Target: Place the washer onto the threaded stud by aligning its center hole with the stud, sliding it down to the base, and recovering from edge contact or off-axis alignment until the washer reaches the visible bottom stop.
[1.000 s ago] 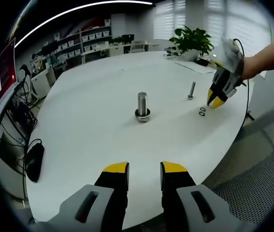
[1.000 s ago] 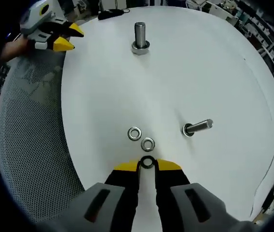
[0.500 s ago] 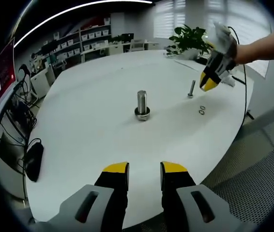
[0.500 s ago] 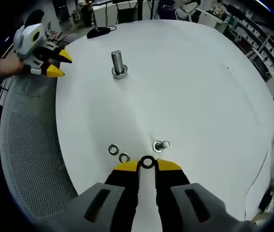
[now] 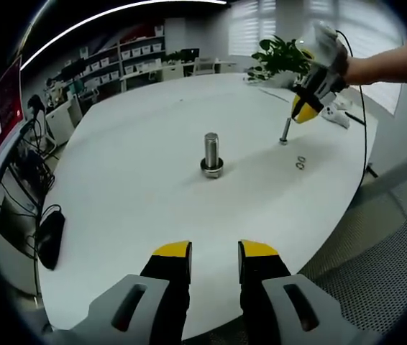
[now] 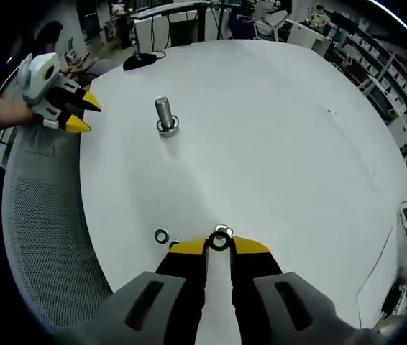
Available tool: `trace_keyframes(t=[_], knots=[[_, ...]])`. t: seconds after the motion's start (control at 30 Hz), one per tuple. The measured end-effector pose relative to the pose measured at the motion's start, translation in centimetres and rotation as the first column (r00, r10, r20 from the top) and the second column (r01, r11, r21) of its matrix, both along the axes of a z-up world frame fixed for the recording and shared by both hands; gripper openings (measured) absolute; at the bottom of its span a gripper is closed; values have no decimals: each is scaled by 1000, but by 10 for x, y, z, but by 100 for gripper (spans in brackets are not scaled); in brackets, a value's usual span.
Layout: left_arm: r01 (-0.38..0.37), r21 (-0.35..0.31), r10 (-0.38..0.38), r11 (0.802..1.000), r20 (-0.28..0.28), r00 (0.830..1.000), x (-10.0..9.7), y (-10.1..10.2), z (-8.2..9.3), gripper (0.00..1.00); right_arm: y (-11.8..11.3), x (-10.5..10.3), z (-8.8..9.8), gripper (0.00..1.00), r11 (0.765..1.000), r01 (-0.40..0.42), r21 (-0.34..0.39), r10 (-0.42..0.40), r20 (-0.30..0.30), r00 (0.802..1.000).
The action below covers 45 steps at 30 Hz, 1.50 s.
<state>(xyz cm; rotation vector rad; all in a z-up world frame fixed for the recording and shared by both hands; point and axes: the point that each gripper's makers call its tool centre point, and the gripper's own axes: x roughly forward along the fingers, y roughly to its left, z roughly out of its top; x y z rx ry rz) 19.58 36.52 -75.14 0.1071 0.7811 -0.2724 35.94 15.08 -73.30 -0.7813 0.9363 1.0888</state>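
The large threaded stud (image 5: 212, 152) stands upright at mid-table with a collar at its base; it appears again as the stud (image 6: 165, 115) far ahead in the right gripper view. My right gripper (image 6: 219, 245) is shut on a small steel washer (image 6: 219, 242), held flat between its yellow tips above the table. From the left gripper view, the right gripper (image 5: 305, 111) hangs in the air over a small upright bolt (image 5: 285, 133). Two loose washers (image 5: 300, 163) lie near that bolt. My left gripper (image 5: 214, 251) is open and holds nothing, near the table's front edge.
A grey mesh chair (image 5: 380, 248) sits by the table edge, also seen as the chair (image 6: 45, 230). A loose washer (image 6: 162, 235) lies left of my right jaws. A potted plant (image 5: 284, 59) and papers are at the table's far end. Shelves line the back wall.
My right gripper has risen from the table with the washer and moved over the small bolt, away from the two loose washers. The left gripper has stayed put.
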Motion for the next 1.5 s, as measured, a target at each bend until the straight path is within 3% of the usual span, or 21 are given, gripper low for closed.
trace_keyframes(t=[0.5, 1.07, 1.5], knots=[[-2, 1, 2, 1000, -4, 1000, 0, 0, -1, 24, 6, 6, -6, 14, 999, -38, -15, 38, 8, 999], [3, 2, -3, 1000, -8, 1000, 0, -1, -1, 23, 0, 10, -40, 14, 993, -63, -101, 58, -60, 997], [2, 5, -2, 1000, -16, 1000, -1, 0, -3, 23, 0, 6, -56, 15, 990, -68, -127, 60, -71, 996]])
